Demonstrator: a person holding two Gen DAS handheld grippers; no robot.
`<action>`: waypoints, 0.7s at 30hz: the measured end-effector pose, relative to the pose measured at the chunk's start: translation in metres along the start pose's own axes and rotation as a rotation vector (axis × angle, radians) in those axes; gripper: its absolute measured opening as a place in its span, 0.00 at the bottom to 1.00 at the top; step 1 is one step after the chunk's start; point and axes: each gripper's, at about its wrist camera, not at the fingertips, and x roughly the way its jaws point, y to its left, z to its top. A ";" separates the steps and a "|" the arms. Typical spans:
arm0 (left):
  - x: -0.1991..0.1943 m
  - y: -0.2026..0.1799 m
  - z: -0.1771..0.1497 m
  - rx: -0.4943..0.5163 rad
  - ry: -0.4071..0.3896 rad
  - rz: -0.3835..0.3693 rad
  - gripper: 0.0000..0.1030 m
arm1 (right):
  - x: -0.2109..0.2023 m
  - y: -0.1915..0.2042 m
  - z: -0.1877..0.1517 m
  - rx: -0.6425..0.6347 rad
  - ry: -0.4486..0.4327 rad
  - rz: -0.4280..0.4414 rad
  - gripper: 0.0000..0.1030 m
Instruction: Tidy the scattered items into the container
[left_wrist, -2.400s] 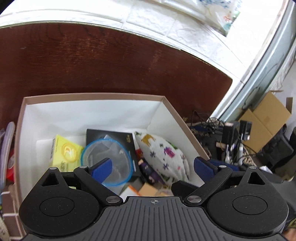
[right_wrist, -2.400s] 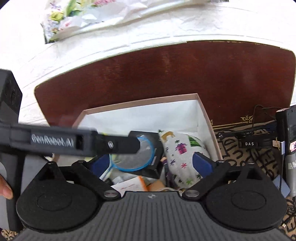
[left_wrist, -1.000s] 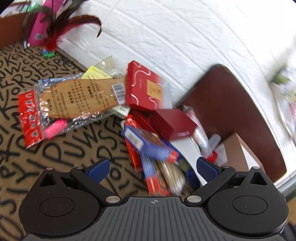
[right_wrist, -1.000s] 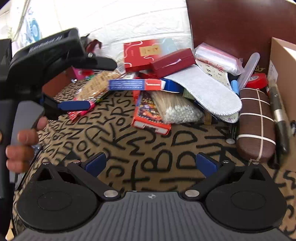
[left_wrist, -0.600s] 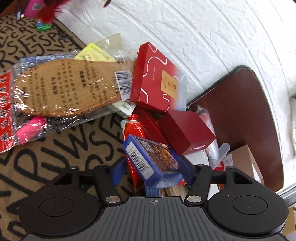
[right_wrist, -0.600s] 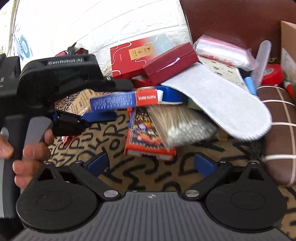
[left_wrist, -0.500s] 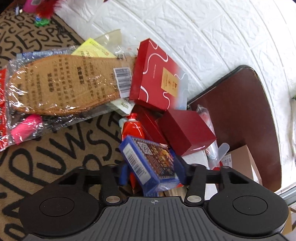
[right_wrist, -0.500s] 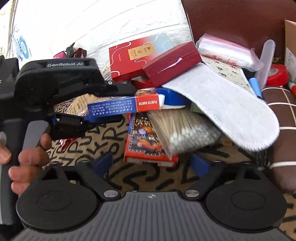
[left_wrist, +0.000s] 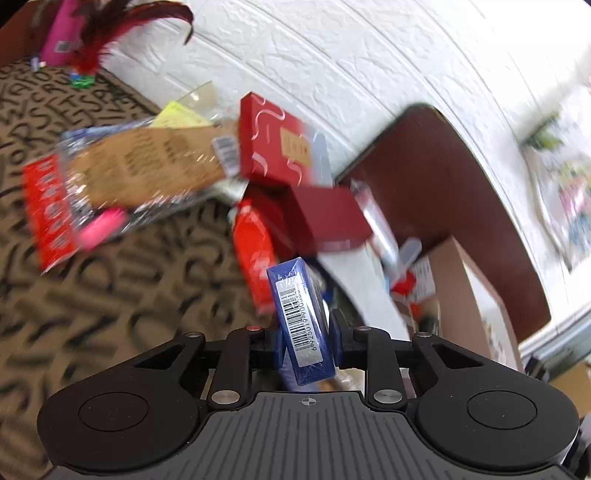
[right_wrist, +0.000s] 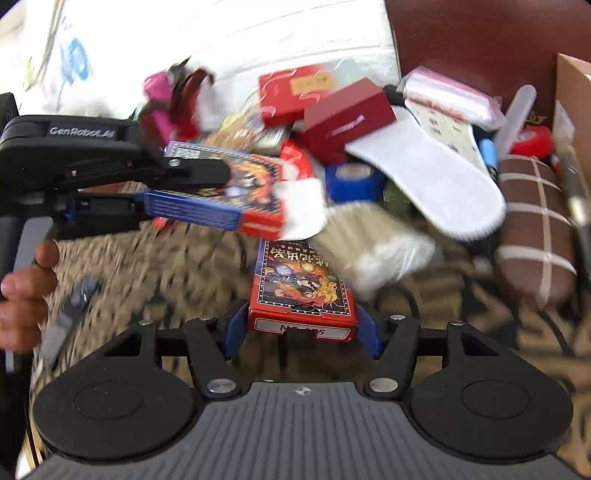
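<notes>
My left gripper (left_wrist: 306, 341) is shut on a blue card box (left_wrist: 301, 314) with a barcode, held on edge above the mat; it also shows in the right wrist view (right_wrist: 218, 195), lifted at the left. My right gripper (right_wrist: 301, 326) is shut on a red card box (right_wrist: 301, 284) with a dragon picture, low over the patterned mat. The cardboard container (left_wrist: 469, 295) stands at the right, with only its side and rim in view.
A pile lies by the white wall: red boxes (right_wrist: 345, 118), a white insole (right_wrist: 428, 173), a bag of cotton swabs (right_wrist: 373, 247), a brown checked case (right_wrist: 535, 229), blue tape (right_wrist: 352, 181), a packed cork insole (left_wrist: 147, 173), a feather toy (left_wrist: 107, 33).
Both grippers left the container, came to the pile and closed. The left one lifted the blue box and turned it on edge. The right one closed on the red card box.
</notes>
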 end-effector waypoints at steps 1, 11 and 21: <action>-0.008 0.003 -0.010 0.008 0.008 0.004 0.21 | -0.009 0.001 -0.008 -0.023 0.009 -0.010 0.64; -0.064 0.033 -0.096 0.048 0.084 0.148 0.78 | -0.075 0.014 -0.080 -0.145 0.075 -0.105 0.65; -0.092 -0.004 -0.090 0.401 0.023 0.094 0.90 | -0.085 0.016 -0.073 -0.146 -0.004 -0.103 0.81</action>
